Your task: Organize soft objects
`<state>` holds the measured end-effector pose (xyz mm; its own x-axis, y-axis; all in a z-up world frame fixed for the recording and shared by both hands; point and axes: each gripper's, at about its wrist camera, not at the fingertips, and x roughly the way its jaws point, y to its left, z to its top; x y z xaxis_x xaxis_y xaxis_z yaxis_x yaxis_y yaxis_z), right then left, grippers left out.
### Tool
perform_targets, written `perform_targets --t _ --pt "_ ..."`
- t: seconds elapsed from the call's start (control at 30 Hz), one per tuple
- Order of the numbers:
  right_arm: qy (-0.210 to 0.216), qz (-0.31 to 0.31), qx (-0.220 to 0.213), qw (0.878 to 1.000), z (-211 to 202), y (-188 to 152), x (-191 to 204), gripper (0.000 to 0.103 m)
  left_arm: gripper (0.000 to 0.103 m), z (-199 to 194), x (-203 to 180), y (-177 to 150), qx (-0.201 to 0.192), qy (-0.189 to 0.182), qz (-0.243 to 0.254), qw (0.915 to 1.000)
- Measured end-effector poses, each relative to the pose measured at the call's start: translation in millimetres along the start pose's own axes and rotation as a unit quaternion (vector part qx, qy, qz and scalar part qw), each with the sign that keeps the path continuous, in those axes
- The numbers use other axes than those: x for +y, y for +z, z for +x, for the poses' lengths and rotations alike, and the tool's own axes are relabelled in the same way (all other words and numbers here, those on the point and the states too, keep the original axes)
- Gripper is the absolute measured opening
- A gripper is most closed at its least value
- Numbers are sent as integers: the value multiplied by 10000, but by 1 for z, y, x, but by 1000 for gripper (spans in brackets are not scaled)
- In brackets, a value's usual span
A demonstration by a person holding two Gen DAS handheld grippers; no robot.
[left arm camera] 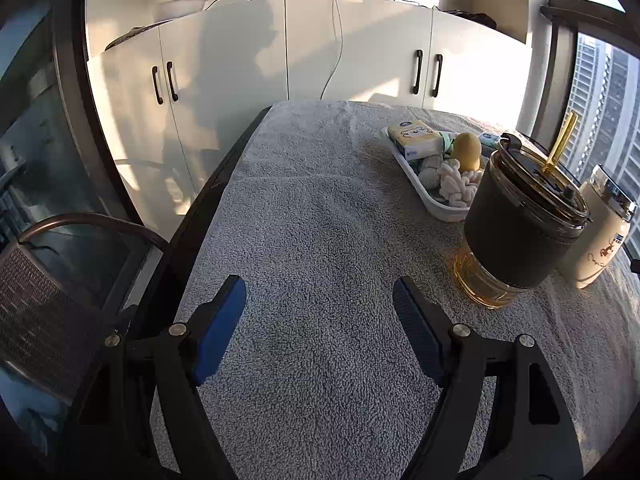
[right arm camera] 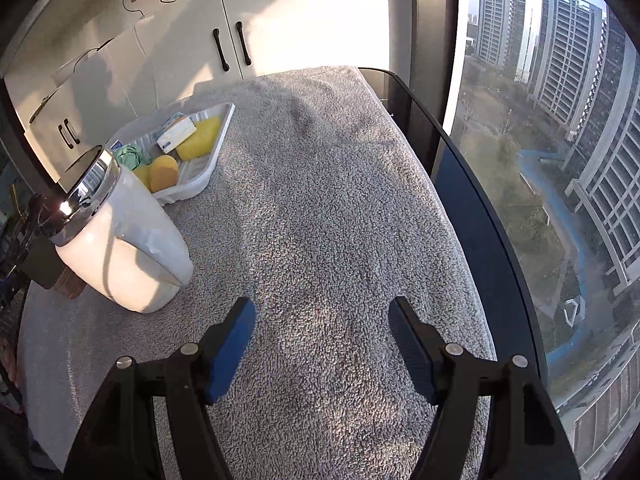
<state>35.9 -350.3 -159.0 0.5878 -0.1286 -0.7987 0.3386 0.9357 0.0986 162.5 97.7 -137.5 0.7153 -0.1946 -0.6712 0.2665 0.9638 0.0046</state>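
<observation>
Nothing really readable here — the tissue pack (left arm camera: 414,139) at the far end of the white tray (left arm camera: 424,196) has a blue logo and a cartoon print, and the cream tumbler (left arm camera: 602,232) near the tray carries a small blue mark and gold squiggle, all too tiny.

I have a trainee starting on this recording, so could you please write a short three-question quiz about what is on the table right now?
1. True or false: the left claw is clamped on the tissue pack.
2. Where do the soft objects lie? A: in the white tray; B: loose on the grey towel; C: inside the dark tumbler.
3. Fill in: beside the dark tumbler stands a cream ______ with a shiny lid.

Key
1. False; both the left claw and the right claw are open and hold nothing.
2. A.
3. Bottle.
</observation>
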Motion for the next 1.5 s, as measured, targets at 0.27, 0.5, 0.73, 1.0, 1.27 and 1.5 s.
perform_targets --t 0.27,0.5,0.73,1.0,1.27,1.5 --pt "112 176 53 9998 -35 -52 30 85 75 -30 -31 -40 231 -82 119 9996" --pt "-52 43 -52 10000 -62 -79 66 93 75 -60 -62 -55 -18 36 376 9993" --pt "506 125 117 9986 -79 -83 103 97 76 -93 -101 -47 -145 -232 266 9993" --pt "-240 -427 -121 9987 -100 -67 157 97 90 -137 -141 -23 -601 407 542 9959" --pt "-628 -333 -417 9966 -132 -46 166 98 94 -161 -130 0 -444 165 7 9989" --pt "-804 -275 -673 9941 -157 -35 169 102 94 -163 -121 12 -225 -22 -184 9996"
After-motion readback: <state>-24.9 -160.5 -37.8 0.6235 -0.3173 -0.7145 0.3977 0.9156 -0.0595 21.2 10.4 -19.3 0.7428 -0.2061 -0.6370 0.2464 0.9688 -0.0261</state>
